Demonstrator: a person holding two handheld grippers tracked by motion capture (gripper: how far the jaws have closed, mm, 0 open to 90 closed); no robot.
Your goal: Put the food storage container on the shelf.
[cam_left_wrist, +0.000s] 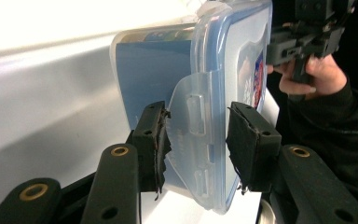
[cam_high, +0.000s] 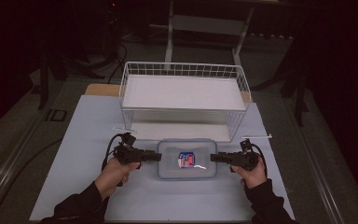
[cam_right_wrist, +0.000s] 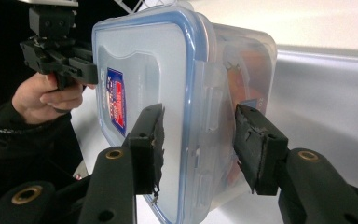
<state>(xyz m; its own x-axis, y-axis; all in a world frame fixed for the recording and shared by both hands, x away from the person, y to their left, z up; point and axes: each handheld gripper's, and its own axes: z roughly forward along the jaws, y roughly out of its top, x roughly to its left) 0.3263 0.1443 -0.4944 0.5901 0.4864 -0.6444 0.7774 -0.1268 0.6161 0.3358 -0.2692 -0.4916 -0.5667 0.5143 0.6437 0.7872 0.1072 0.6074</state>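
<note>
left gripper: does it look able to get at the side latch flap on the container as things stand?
Probably yes. The left gripper already has its open jaws either side of the latch flap on the container; nothing sits between. The right gripper is at the opposite end, out of the way.

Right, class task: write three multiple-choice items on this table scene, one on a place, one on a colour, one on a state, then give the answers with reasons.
1. Where is the clear rectangular plastic container with the blue-rimmed lid?
A. Inside the basket
B. On the table in front of the white wire basket
C. On the floor

2. What colour is the lid's seal rim?
A. Blue
B. Green
C. Yellow

3. How do the left gripper and right gripper stand?
A. Both shut tight away from the container
B. Both lying on the table
C. Both open, jaws either side of a container end

Answers: B, the high view shows it nearer the person than the basket; A, both gripper views show blue; C, gaps remain beside each pad.
</note>
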